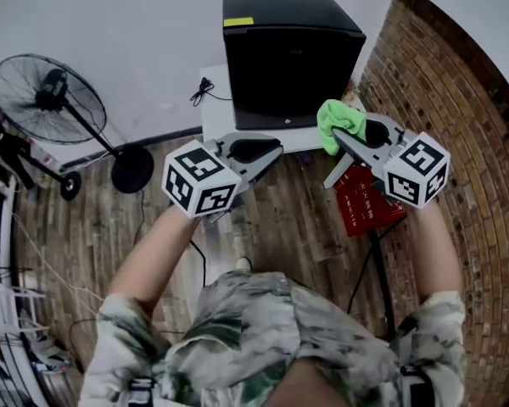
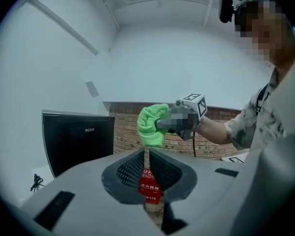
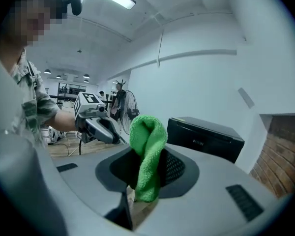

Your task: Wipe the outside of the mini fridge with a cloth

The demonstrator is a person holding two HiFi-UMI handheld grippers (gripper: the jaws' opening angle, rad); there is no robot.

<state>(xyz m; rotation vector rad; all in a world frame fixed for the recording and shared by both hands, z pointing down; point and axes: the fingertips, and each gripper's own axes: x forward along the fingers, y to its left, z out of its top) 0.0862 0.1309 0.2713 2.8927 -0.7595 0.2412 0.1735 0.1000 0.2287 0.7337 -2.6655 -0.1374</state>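
We count one mini fridge (boxy, smooth black) on one white bench; one fluffy green cloth, pinched in right gripper fingers near its front; left gripper fingers pressed together, empty.

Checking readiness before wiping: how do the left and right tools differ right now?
The right tool is clamped on the green cloth. The left tool holds nothing, its jaws together. In the head view, the right tool sits off the mini fridge's right front corner, the left tool before its front's middle. Both are held up, neither touching the fridge.
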